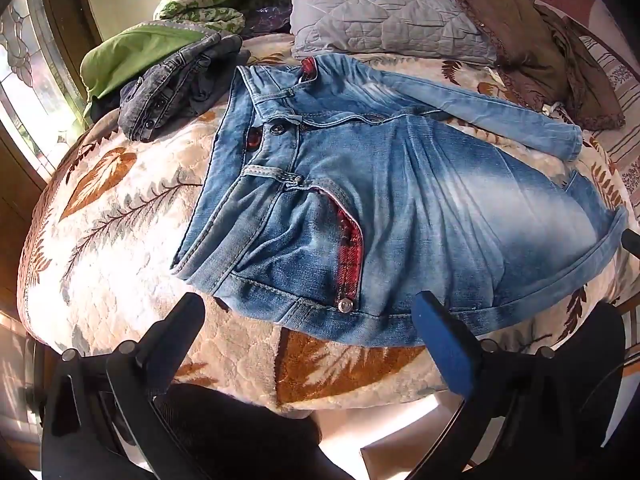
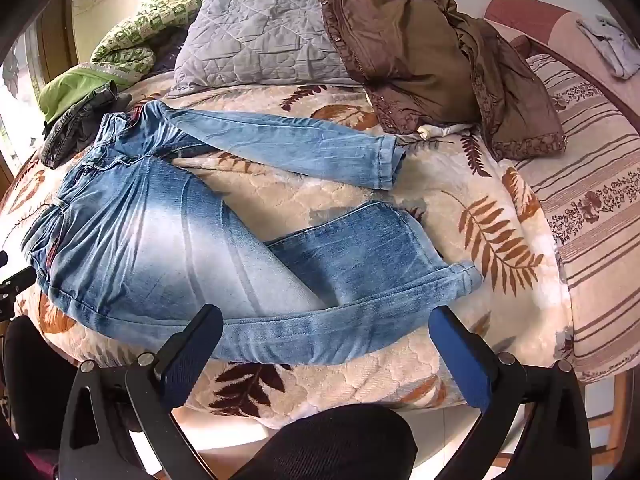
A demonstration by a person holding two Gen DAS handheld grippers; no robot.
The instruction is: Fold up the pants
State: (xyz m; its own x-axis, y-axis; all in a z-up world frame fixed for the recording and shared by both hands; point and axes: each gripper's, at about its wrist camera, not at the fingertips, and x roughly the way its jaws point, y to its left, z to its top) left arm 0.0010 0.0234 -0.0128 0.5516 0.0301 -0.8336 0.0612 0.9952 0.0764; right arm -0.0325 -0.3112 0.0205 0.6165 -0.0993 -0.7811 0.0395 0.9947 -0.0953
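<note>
Bed point(image 2: 460, 184) covered by cream quilt with brown leaf print. Jeans point(image 2: 160, 240) spread flat mid-bed, waist toward window point(image 1: 28, 80), legs splayed apart, near leg bent back on itself. Grey pillow point(image 2: 260, 40) and brown garment point(image 2: 432, 64) at far edge; dark jeans point(image 1: 176, 88) and green cloth point(image 1: 132, 52) beside waist. Striped sheet point(image 2: 600, 200) on right. Left hand-held gripper point(image 1: 308, 316) wide, empty, above waist corner. Right hand-held gripper point(image 2: 326, 330) wide, empty, above near leg.
</note>
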